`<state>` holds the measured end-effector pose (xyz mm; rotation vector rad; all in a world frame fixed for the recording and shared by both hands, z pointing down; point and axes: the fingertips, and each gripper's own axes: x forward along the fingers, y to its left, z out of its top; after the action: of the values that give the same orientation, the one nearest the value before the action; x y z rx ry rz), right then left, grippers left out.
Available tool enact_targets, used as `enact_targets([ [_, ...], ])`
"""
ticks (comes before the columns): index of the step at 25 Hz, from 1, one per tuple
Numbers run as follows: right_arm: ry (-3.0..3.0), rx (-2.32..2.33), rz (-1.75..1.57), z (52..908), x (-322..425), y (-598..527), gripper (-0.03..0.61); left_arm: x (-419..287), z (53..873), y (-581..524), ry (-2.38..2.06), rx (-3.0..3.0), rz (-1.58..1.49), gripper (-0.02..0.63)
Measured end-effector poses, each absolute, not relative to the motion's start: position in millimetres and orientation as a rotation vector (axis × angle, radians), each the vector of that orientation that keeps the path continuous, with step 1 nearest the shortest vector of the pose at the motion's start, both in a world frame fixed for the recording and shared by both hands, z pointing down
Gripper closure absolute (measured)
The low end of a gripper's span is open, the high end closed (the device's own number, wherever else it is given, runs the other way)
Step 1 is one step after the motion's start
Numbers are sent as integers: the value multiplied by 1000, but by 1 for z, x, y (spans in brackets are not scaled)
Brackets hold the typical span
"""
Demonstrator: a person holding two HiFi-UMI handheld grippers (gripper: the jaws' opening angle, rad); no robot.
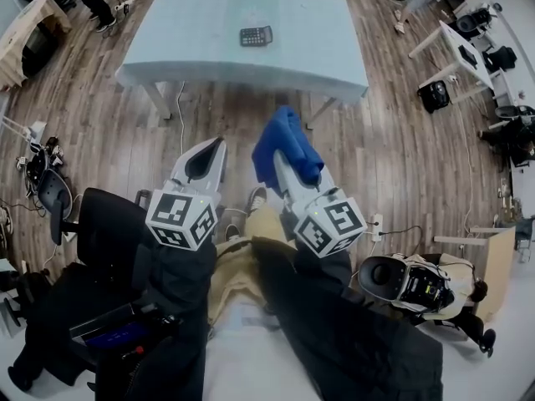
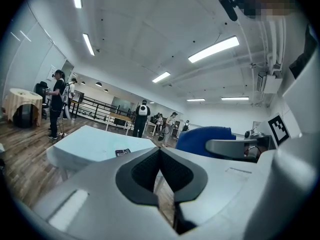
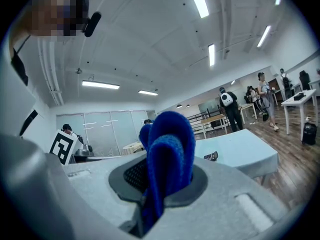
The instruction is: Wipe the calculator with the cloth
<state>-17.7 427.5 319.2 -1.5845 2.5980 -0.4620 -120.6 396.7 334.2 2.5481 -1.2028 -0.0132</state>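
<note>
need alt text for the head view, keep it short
Seen from above, the right tool grips a folded blue cloth and the left tool is shut and empty, both held over a wood floor short of a pale table. A dark calculator lies alone near the table's middle, untouched.

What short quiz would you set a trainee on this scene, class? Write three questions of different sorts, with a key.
1. True or false: the calculator lies on the table.
2. Which holds the cloth? A: left gripper. B: right gripper.
3. Fill in: the left gripper's jaws are ____, with nothing between them.
Key: 1 true; 2 B; 3 shut.
</note>
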Motion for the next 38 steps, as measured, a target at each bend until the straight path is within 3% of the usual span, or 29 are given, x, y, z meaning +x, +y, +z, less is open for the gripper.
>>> enact_targets([
  [12,2584,-1527,-466,319,5,307,532,-121,335,286,-1297,2528,29,615],
  [30,2570,-1443,-618,337,84,141,532,-30,348,120,-1286,2492,155,615],
  [38,2589,-1439,-669,349,89,118,532,-25,359,96,-1288,2452,163,615],
])
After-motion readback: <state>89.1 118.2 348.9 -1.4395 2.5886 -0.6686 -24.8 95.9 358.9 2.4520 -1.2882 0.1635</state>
